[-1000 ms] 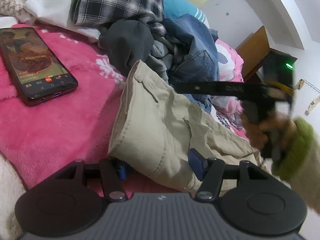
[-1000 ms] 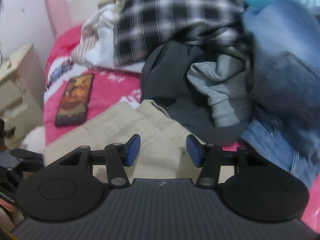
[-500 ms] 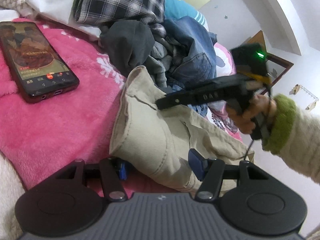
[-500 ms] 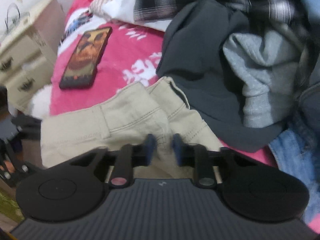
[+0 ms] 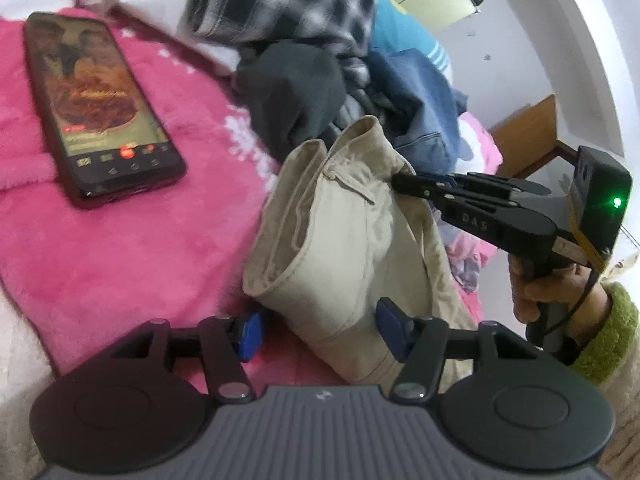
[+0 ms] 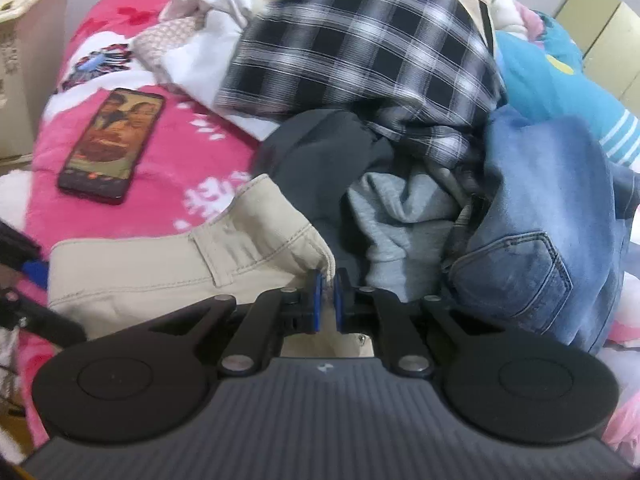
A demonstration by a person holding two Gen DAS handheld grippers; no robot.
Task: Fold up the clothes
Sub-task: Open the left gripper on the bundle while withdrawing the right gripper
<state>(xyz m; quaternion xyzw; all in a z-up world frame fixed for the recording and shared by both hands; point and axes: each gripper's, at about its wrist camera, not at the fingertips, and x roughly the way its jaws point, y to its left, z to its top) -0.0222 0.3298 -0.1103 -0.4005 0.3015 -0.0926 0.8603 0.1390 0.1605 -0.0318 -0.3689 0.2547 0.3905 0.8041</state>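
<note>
On the pink blanket point(image 5: 120, 264), right of the phone point(image 5: 96, 108), the left gripper point(image 5: 316, 332) stays open around the beige trousers point(image 5: 340, 248); the right gripper point(image 6: 327, 294), open 1 second ago, now pinches their edge, lifting a fold

trousers point(image 5: 344, 240): plain beige, seams stitched in the same tone
blanket point(image 5: 120, 248): bright pink with white flower-like marks
shirt point(image 6: 360, 52): black-and-white check
jeans point(image 6: 540, 240): faded blue denim
sweater point(image 6: 404, 216): light grey
dark garment point(image 5: 296, 92): charcoal
pillow point(image 6: 560, 92): turquoise with white stripes at one end
phone point(image 5: 96, 104): black case, screen lit in brown and orange
left gripper point(image 5: 316, 332): black with blue pads
right gripper point(image 6: 326, 300): black with blue pads
sleeve point(image 5: 608, 336): green cuff
</note>
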